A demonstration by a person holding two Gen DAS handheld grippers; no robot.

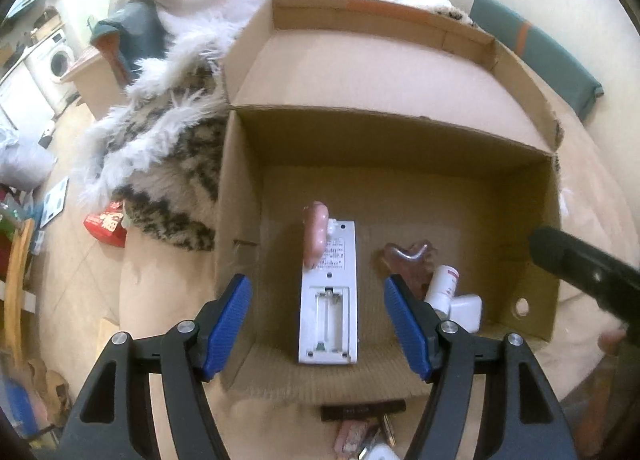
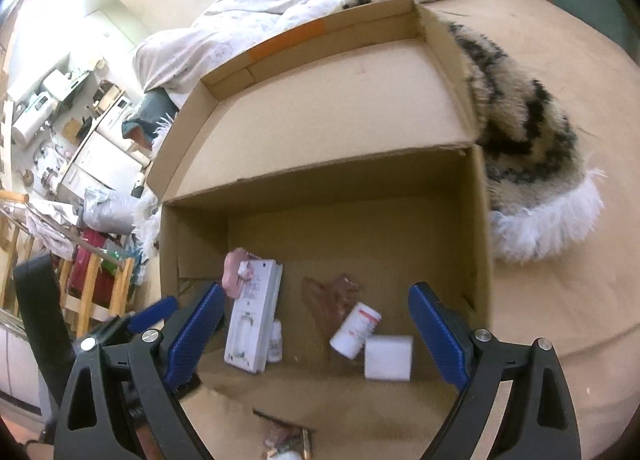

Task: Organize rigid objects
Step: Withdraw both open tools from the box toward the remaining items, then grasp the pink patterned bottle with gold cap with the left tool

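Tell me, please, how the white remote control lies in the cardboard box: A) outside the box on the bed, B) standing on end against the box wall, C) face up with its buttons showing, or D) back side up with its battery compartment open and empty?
D: the white remote control lies flat on the floor of the cardboard box, label side up, its uncovered battery bay showing no batteries.
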